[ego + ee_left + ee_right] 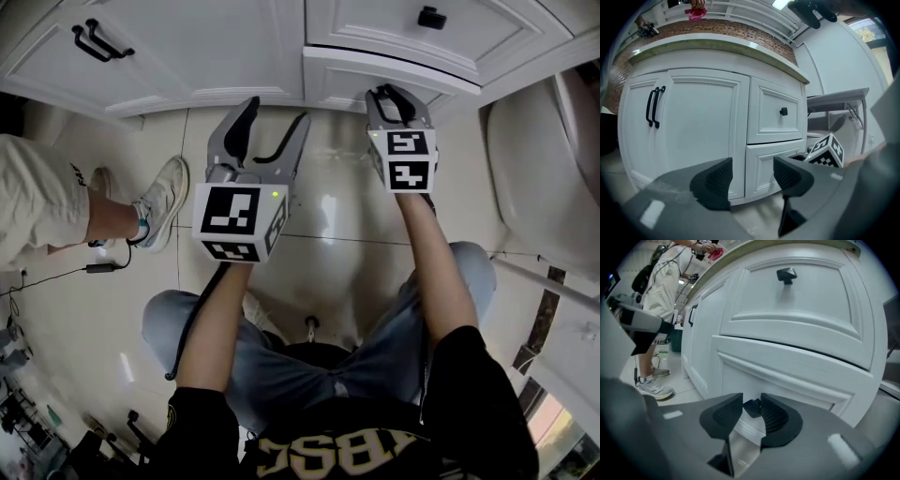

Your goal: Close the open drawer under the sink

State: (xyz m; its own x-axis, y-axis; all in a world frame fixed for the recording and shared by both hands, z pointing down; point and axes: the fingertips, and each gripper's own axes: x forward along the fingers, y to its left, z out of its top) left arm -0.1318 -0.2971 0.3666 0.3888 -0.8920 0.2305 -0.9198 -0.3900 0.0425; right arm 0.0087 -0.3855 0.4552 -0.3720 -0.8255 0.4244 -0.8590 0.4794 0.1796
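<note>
Right tool [751,403] clenched on the dark knob [753,408] of the lower drawer [787,364] (front juts slightly out past the upper drawer [797,296]). Left tool [752,176] released, nothing between its jaws, facing the white cabinet door [693,136]. Bystander's sneaker [159,202] on the tiled floor [328,216], left.

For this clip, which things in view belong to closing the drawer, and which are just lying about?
Part of the job:
lower drawer, standing slightly open
knob of that drawer
right gripper, jaws closed on the knob

Just there:
left gripper, open and empty
upper drawer
cabinet door with black handles
bystander's sneaker
pink object on the countertop
</note>
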